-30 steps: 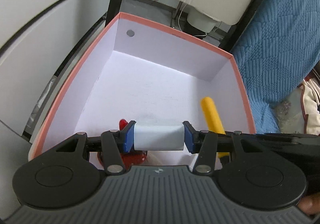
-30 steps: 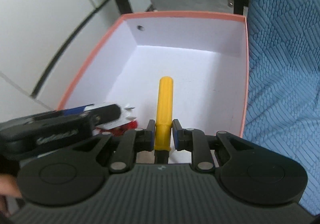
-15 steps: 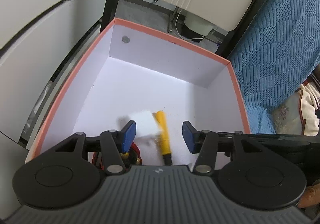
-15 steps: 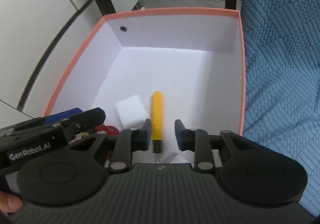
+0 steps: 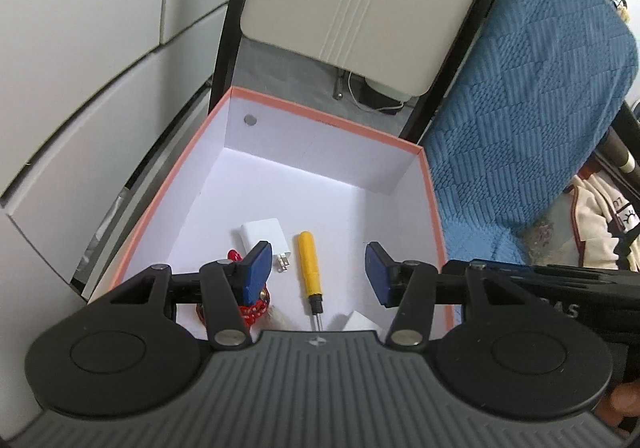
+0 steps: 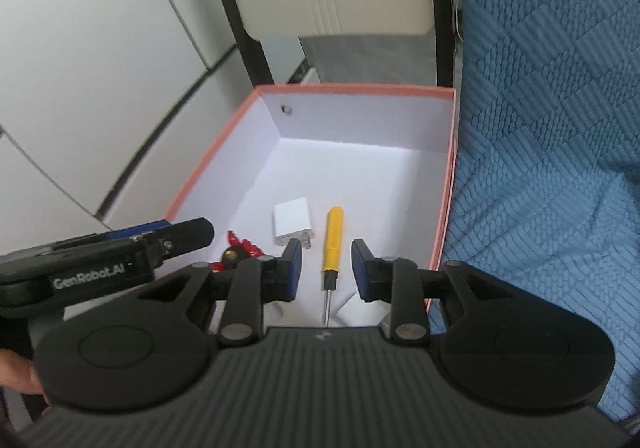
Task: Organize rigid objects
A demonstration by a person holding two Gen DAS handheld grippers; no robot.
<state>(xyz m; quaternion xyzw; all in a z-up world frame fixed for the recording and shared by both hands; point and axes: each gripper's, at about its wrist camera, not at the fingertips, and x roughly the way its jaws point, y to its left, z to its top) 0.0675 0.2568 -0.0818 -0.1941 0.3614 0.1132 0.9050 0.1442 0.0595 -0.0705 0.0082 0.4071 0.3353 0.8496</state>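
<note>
A white box with a pink rim (image 5: 320,120) (image 6: 352,87) stands below both grippers. On its floor lie a white plug charger (image 5: 262,235) (image 6: 292,223), a yellow-handled screwdriver (image 5: 307,264) (image 6: 333,238) and a red toy (image 5: 254,308) (image 6: 240,248), side by side near the front. A white piece (image 5: 360,322) (image 6: 356,310) is half hidden at the near wall. My left gripper (image 5: 317,268) hangs open above the box with nothing between its pads. My right gripper (image 6: 327,268) is open too and holds nothing, with the screwdriver far below its gap.
A blue quilted cover (image 5: 520,127) (image 6: 540,127) flanks the box on the right. A beige chair back (image 5: 360,7) on black legs stands behind it. White cabinet panels (image 5: 80,87) line the left. Light clothing (image 5: 592,224) lies at the far right.
The left gripper let go of the white charger and the right let go of the screwdriver. Both now lie on the box floor. Both grippers have risen and drawn back.
</note>
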